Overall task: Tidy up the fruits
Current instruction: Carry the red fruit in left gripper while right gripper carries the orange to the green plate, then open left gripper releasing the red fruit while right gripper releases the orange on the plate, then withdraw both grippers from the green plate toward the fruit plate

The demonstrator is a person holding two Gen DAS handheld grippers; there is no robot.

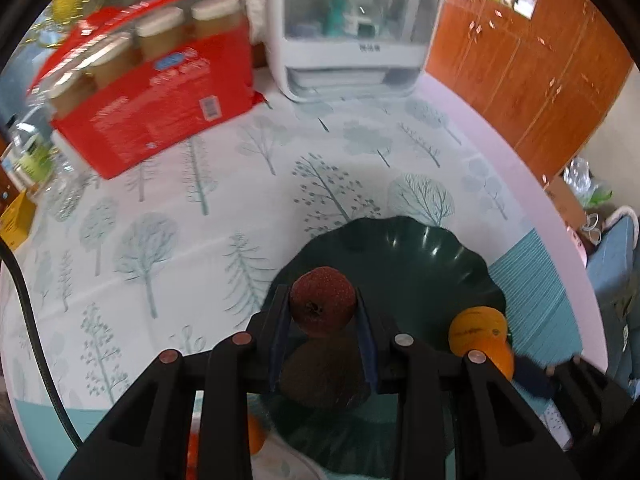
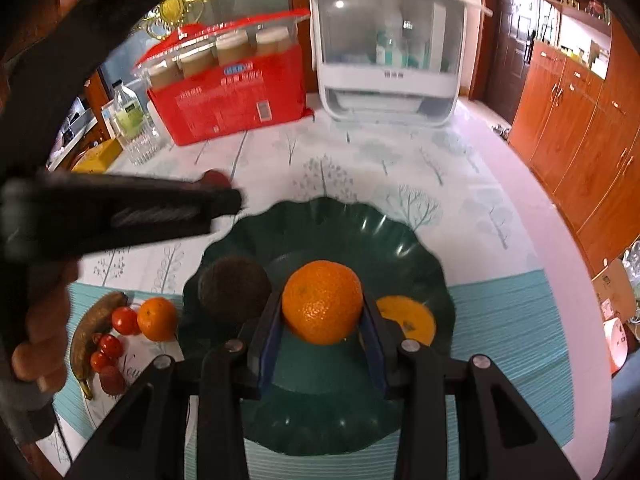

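White plastic fills the top centre of both views, a lidded cabinet (image 2: 390,56) with a band of print on its front too blurred to read, and it stands on the tree-patterned tablecloth (image 1: 192,208). Left of it sits the red carton (image 2: 236,100) of capped jars, carrying a blue label, white text and a barcode, and none of that can be made out. Down in the lower middle lies the dark green scalloped plate (image 2: 344,224), on a teal striped mat (image 2: 512,320). Now the tongs: the right gripper (image 2: 322,312) has its blue-padded jaws pressed on either side of a large orange (image 2: 322,306), held just over the plate's centre. The left gripper (image 1: 322,312) is clamped around a dark red speckled fruit (image 1: 322,306) above the plate's near rim! On the plate, a brown avocado (image 2: 234,290) rests at the left, and a flat orange piece (image 2: 412,316) lies right of the held orange, its small sticker illegible. Off the plate, at lower left of the right view, a browned banana (image 2: 94,326), a small tangerine (image 2: 157,319) and several cherry tomatoes (image 2: 124,320) are bunched together on a white sheet with script I can't read.
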